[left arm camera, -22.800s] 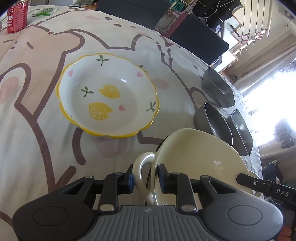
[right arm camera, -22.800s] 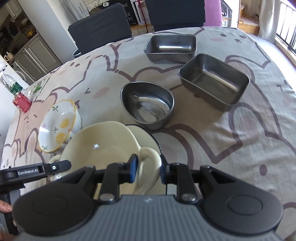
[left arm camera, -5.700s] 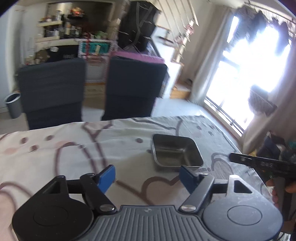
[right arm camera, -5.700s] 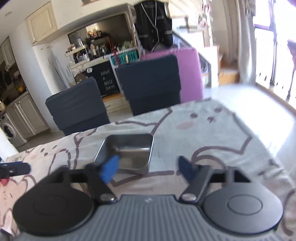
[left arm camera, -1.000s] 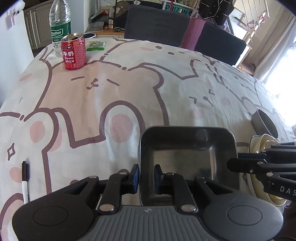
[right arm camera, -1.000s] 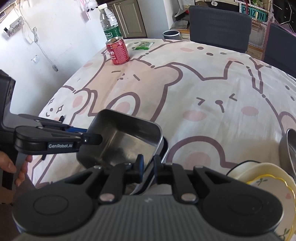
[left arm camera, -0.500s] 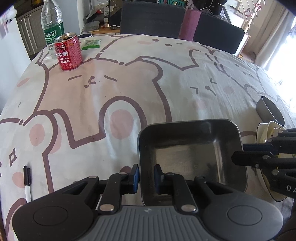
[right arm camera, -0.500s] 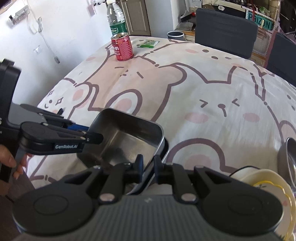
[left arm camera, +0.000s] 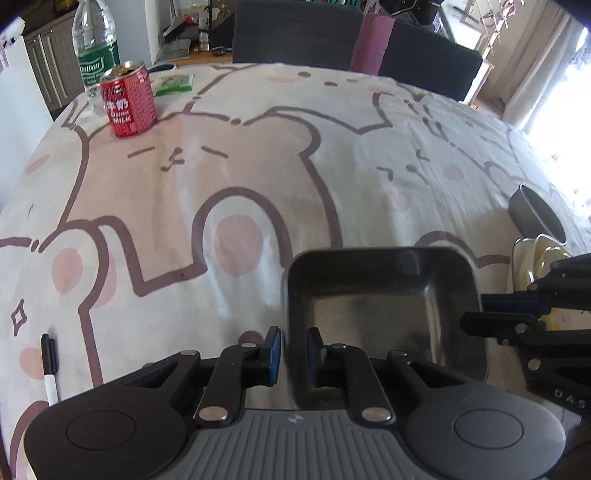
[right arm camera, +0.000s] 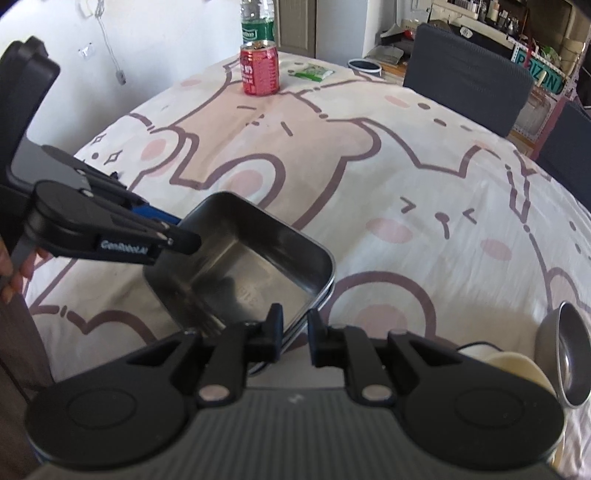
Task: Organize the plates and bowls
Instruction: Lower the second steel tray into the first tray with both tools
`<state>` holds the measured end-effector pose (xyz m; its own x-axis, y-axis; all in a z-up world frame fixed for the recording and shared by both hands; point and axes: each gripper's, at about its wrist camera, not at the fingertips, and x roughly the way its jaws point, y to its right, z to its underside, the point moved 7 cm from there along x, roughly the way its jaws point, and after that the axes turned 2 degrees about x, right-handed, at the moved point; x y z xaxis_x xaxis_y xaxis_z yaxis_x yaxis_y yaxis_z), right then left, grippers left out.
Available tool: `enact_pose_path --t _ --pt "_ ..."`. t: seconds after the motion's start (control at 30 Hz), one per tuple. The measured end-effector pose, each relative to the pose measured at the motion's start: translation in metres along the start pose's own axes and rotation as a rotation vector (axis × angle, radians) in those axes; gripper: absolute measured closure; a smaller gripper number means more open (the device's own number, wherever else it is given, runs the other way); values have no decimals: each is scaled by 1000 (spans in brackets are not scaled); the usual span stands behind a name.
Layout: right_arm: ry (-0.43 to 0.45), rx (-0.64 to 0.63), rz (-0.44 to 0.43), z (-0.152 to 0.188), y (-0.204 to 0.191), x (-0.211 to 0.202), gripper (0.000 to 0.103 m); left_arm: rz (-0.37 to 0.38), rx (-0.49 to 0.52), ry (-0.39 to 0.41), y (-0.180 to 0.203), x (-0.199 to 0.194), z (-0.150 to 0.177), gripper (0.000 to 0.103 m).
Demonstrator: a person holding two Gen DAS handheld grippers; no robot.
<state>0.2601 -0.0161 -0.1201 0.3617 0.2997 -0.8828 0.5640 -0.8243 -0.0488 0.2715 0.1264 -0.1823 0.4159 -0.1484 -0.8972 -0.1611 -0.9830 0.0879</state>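
A rectangular steel tray (left arm camera: 384,306) (right arm camera: 243,266) is held between both grippers just above the tablecloth. My left gripper (left arm camera: 293,347) is shut on its left wall, seen also in the right wrist view as left gripper (right arm camera: 177,236). My right gripper (right arm camera: 295,325) is shut on the near rim; in the left wrist view the right gripper (left arm camera: 480,314) reaches in from the right. The rim of a second tray (right arm camera: 327,291) shows just beneath. A round steel bowl (left arm camera: 535,218) (right arm camera: 569,354) and cream bowls (left arm camera: 532,258) (right arm camera: 509,365) sit to the right.
A red drink can (left arm camera: 129,103) (right arm camera: 259,70), a water bottle (left arm camera: 96,55) and a green packet (left arm camera: 173,83) stand at the far left of the table. A black marker (left arm camera: 50,369) lies near the left edge. Dark chairs (left arm camera: 295,33) line the far side.
Both grippers keep their hold on the tray. The right wrist has rolled a little and the tray now lies closer onto the tray beneath.
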Motion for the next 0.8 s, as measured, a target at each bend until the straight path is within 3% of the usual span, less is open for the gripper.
enact_pose_path --t 0.3,0.8 --pt "-48 18 8 5 7 9 85 6 2 -12 -3 1 2 85" --pt "-65 159 -71 6 24 19 88 13 -4 -16 -2 0 2 85"
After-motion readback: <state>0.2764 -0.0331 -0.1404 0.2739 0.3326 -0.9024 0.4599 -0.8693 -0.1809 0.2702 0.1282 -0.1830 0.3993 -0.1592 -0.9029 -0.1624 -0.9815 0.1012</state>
